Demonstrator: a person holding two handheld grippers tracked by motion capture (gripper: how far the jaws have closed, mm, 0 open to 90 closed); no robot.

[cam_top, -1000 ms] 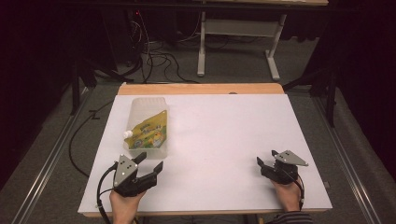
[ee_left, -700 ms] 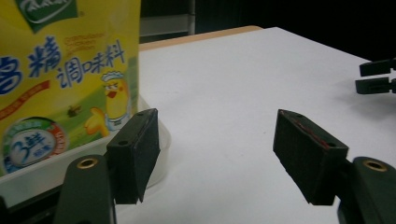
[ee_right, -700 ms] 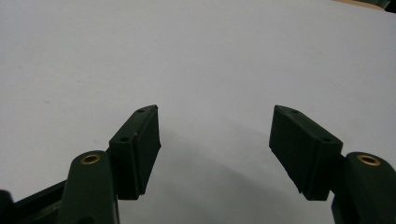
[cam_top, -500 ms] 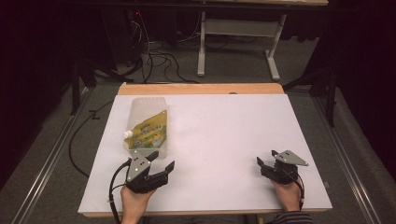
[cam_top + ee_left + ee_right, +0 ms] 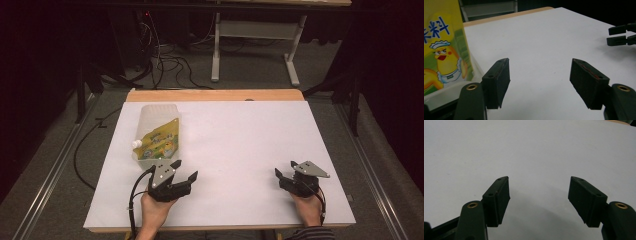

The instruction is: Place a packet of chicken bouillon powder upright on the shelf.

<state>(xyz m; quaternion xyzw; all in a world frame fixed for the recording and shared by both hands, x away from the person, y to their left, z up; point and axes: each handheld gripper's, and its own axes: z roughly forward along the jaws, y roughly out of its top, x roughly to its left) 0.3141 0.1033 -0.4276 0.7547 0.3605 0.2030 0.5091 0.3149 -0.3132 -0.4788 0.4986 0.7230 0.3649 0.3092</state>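
white table (image 5: 240, 145); yellow pouch (image 5: 444, 47) in tub (image 5: 150, 112) just left of spread left gripper (image 5: 540, 75) fingers.

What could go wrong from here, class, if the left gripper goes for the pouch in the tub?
1. The left gripper sits open right beside the tub; a jaw could clip the near rim and push the light tub across the table.
2. The pouch leans tilted inside, its white cap over the tub's edge; a poor grip might snag or tip it out.
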